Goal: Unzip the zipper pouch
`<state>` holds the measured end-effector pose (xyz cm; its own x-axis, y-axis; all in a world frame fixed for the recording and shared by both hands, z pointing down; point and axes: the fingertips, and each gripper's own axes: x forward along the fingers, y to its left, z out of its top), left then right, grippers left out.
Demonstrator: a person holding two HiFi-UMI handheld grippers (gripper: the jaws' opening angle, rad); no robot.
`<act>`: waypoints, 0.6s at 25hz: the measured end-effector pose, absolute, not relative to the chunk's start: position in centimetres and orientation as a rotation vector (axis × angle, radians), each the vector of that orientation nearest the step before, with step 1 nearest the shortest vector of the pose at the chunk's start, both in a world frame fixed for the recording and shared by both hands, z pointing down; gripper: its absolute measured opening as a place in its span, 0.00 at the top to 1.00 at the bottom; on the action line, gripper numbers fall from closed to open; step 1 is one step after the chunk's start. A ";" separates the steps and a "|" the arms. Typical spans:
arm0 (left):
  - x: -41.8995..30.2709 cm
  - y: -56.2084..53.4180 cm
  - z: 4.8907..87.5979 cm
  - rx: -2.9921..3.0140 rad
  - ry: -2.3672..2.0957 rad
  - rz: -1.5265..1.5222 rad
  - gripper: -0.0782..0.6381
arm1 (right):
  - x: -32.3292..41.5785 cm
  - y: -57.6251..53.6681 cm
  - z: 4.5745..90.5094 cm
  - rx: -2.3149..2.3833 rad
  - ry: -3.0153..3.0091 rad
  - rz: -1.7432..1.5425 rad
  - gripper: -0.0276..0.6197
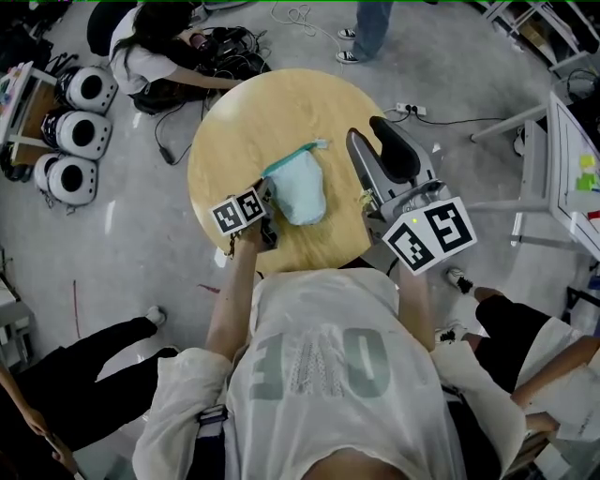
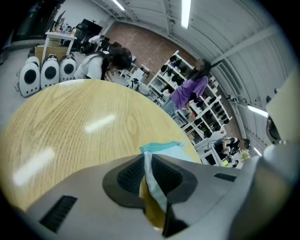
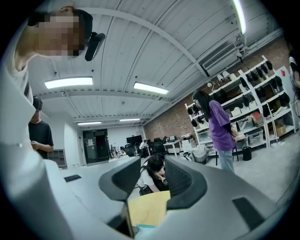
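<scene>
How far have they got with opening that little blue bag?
Done: the left gripper is clamped on a corner of the pouch, steadying it. In hand: the right gripper, open and empty, is raised beside it. Left: the teal zipper looks closed, so the whole unzipping remains.

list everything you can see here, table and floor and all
table: one, light wood, round, centre
zipper pouch: one, pale blue with a teal zipper, on the table near the front edge
rounded cases: three, white with black fronts, floor at left
crouching person: one, white top, floor beyond the table at left
standing person: one, jeans, top edge
cables: black tangle, floor by the crouching person
power strip: one, white, floor beyond the table
left gripper: grey, shut on the zipper pouch's edge
right gripper: grey, jaws apart, empty, raised over the table's right side
</scene>
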<state>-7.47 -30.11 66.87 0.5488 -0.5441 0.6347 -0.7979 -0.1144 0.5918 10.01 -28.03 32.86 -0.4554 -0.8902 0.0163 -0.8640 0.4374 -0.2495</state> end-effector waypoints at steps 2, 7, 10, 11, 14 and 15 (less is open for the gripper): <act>-7.5 -30.2 67.0 1.785 -1.125 0.329 0.84 | 9.8 -27.9 32.9 -1.560 2.572 -0.344 0.72; -7.8 -30.5 66.4 1.797 -1.165 0.361 0.61 | 9.4 -27.6 32.7 -1.556 2.581 -0.335 0.72; -8.7 -31.9 64.4 1.834 -1.221 0.340 0.60 | 9.3 -27.8 32.4 -1.563 2.581 -0.312 0.72; -9.0 -32.7 63.3 1.858 -1.245 0.324 0.60 | 9.3 -28.0 32.2 -1.567 2.582 -0.301 0.72; -10.4 -35.9 58.2 1.976 -1.354 0.259 0.60 | 9.1 -28.6 31.5 -1.587 2.583 -0.260 0.72; -10.8 -36.9 55.9 2.024 -1.394 0.226 0.60 | 9.0 -28.8 31.3 -1.598 2.584 -0.241 0.72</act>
